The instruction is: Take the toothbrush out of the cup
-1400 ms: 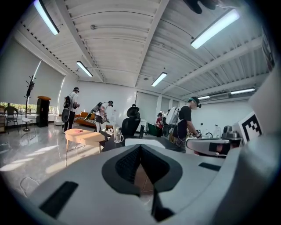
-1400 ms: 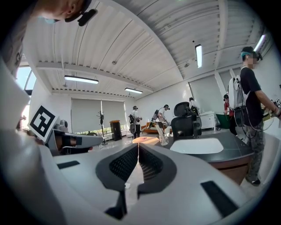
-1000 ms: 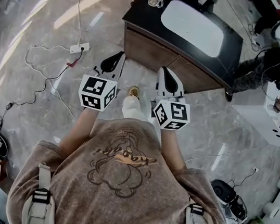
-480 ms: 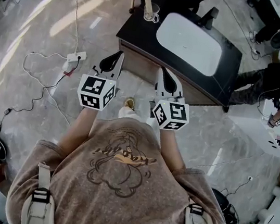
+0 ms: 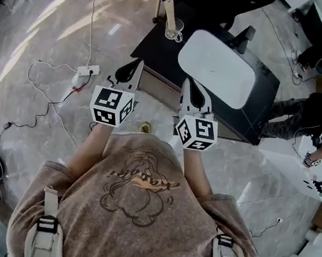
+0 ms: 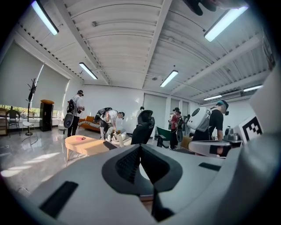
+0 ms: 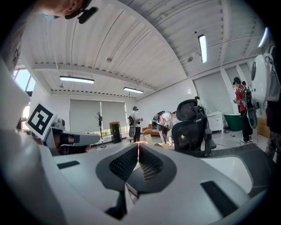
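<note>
The cup (image 5: 174, 32) is clear glass and stands at the far left corner of the dark tabletop (image 5: 261, 97), just left of the white basin (image 5: 218, 60). The toothbrush (image 5: 169, 12) has a pale handle and stands in the cup, leaning a little to the left with its upper end well above the rim. A black faucet (image 5: 243, 37) rises behind the basin.

Both tongs are held out in front of the person, side by side and pointing toward the cabinet. The left tongs (image 5: 138, 64) have their two pads pressed together, with nothing pinched between them. The right tongs (image 5: 187, 82) are likewise pressed together and empty. In the head view their tips come only to the near edge of the cabinet. The cup sits farther on, well apart from both and roughly between the lines along which they point. It is nearer the left pair than the right. Neither pair touches the cup or the toothbrush.

On the grey marble floor (image 5: 38, 27) to the left, a white power strip (image 5: 86, 72) lies with its cable trailing away.
</note>
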A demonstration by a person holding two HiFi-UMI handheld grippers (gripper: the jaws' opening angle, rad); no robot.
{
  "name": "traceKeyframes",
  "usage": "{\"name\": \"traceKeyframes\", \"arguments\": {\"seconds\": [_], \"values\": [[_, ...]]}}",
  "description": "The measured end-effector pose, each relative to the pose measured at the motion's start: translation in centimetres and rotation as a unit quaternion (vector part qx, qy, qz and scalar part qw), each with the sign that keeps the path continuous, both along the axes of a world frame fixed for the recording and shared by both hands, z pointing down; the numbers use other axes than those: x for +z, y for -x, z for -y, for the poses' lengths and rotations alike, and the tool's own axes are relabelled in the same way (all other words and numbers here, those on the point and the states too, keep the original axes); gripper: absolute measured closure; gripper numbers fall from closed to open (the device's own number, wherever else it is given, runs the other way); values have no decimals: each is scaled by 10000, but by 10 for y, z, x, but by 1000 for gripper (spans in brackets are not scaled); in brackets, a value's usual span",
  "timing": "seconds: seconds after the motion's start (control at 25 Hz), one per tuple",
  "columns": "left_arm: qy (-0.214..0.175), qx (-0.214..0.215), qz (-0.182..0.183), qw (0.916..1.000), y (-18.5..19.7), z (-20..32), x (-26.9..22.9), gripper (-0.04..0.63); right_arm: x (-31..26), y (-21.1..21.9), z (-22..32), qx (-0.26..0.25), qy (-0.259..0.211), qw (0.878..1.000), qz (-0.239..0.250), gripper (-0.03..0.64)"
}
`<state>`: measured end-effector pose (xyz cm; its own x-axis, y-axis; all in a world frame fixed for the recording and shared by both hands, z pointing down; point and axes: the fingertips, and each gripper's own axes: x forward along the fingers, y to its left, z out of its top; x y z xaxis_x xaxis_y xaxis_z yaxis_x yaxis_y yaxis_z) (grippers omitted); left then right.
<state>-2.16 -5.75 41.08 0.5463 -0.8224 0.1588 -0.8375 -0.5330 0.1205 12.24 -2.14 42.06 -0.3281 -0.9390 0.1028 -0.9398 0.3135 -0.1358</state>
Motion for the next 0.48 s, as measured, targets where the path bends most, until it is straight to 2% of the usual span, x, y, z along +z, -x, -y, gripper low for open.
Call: {"name": "traceKeyframes", "arguments": {"seconds": [0.48], "values": [[58,-52,-2,10000,-2,55,0,580,1,7,56,-230,64,9997,50,600]]}}
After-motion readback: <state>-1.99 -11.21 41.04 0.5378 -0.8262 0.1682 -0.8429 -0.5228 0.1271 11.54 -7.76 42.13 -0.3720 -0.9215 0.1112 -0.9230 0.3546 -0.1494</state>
